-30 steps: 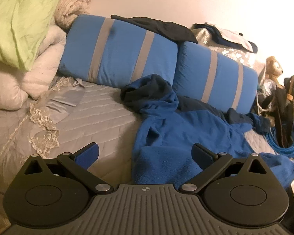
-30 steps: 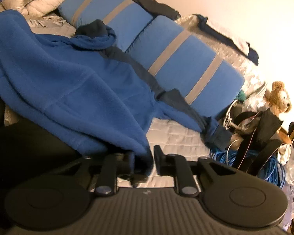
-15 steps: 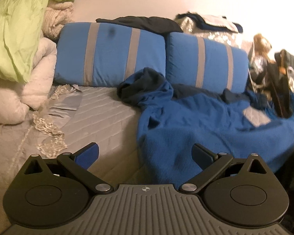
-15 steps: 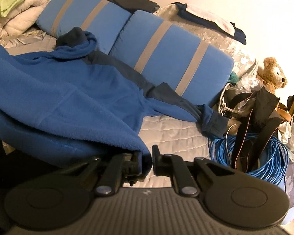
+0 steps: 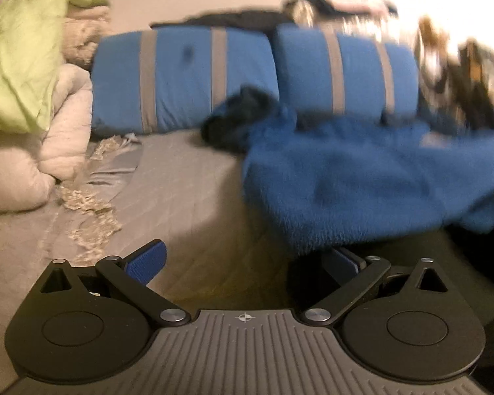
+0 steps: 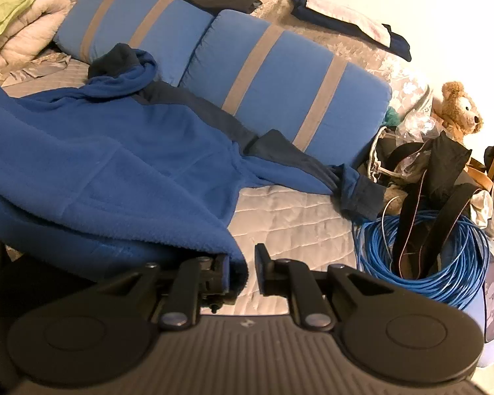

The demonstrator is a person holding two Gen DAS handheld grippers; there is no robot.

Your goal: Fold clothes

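Right gripper [image 6: 250, 265]: fingers narrow, pinching the near hem corner of the blue fleece hoodie [image 6: 115, 164]. The cloth hangs in the gap against the left finger; whether the right finger touches it I cannot tell.

Left gripper [image 5: 247, 260]: fingers spread wide, nothing between them. The hoodie's lower edge [image 5: 345, 191] drapes just above its right finger. This view is motion-blurred, so contact is uncertain.

Location: hoodie lies on the grey quilted bed [image 6: 296, 220], its upper edge against two blue striped pillows [image 6: 280, 75].

Orientation: the hood [image 6: 122, 62] points toward the pillows on the left. One sleeve runs right along the pillow base, its dark cuff [image 6: 359, 194] at the bed edge just beside a coil of blue cable [image 6: 421, 250]. Long axis, as I read it: hood to hem, running from the pillows toward the grippers.

Step in hand, by my judgement: spreading the garment flat before any fold. To do it well:
- left fingers should take the other hem corner
- tension the hem evenly
- keep the cuff out of the cable
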